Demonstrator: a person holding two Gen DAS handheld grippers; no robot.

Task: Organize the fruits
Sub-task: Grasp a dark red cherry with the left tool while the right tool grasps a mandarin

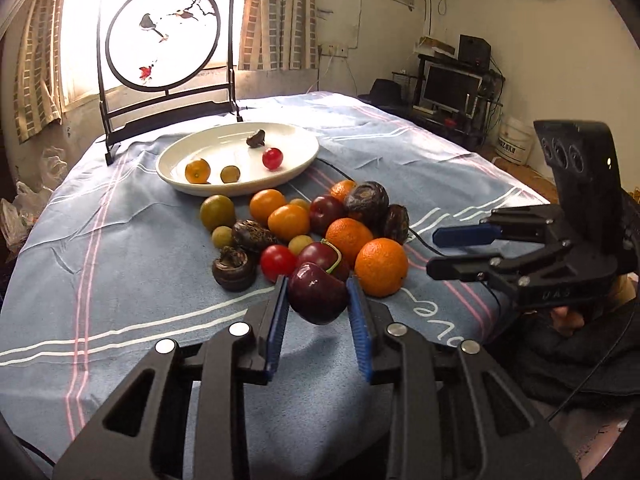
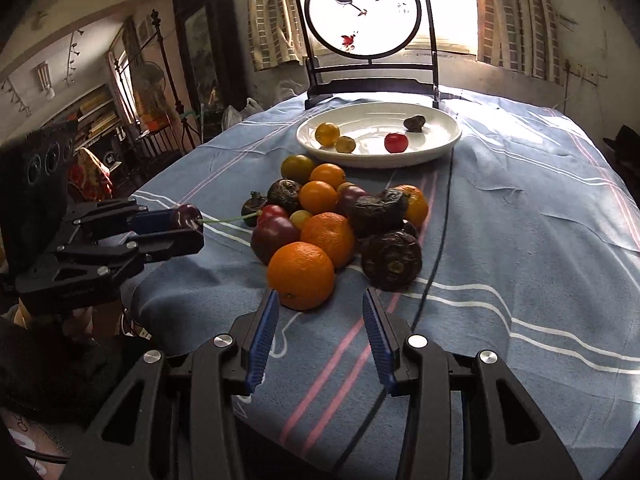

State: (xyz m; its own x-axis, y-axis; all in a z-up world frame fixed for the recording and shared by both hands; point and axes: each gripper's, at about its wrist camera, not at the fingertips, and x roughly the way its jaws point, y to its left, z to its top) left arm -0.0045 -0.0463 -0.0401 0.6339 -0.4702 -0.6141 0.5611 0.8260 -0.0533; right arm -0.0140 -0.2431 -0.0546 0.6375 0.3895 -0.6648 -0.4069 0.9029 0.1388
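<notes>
My left gripper (image 1: 318, 286) is shut on a dark red cherry (image 1: 318, 294) and holds it above the cloth, just in front of the fruit pile (image 1: 312, 228). In the right wrist view the left gripper (image 2: 188, 222) shows at the left with the cherry (image 2: 185, 215) and its green stem. My right gripper (image 2: 320, 300) is open and empty, just in front of an orange (image 2: 301, 274); it also shows in the left wrist view (image 1: 434, 254). A white plate (image 1: 296, 168) behind the pile holds a cherry tomato (image 1: 272, 158), two small yellow fruits and a dark chestnut.
A blue striped cloth (image 1: 120, 248) covers the table. A framed round bird screen (image 1: 164, 36) stands behind the plate. A black cable (image 2: 436, 256) runs across the cloth to the right of the pile. Oranges, cherries, tomatoes and dark water chestnuts make up the pile.
</notes>
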